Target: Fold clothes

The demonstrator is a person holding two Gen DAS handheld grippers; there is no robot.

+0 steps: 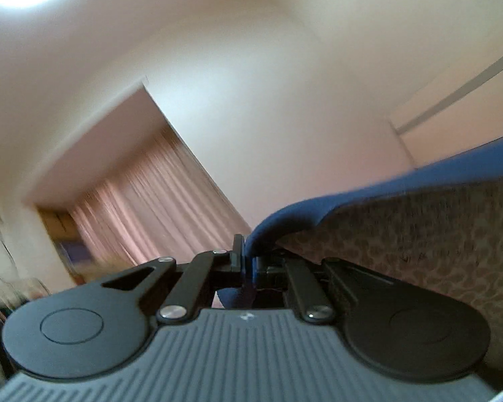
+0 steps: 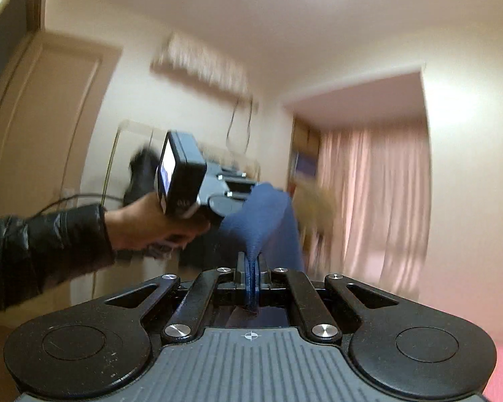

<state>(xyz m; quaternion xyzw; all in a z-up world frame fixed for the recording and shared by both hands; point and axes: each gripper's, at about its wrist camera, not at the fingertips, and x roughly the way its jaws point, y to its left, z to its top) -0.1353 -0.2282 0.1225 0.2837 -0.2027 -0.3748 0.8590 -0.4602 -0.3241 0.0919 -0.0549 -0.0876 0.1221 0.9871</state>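
Tongs in both my hands pinch the blue garment: my right gripper (image 2: pixel 251 273) bites a bunched edge at lower centre, my left gripper (image 1: pixel 246 261) another, so the cloth hangs between them, I judge for shaking flat. Only the right view shows my left hand (image 2: pixel 151 221); only the left shows the patterned lining (image 1: pixel 419 234) at right.

Both wrist cams level, shared curtain (image 1: pixel 144 201)
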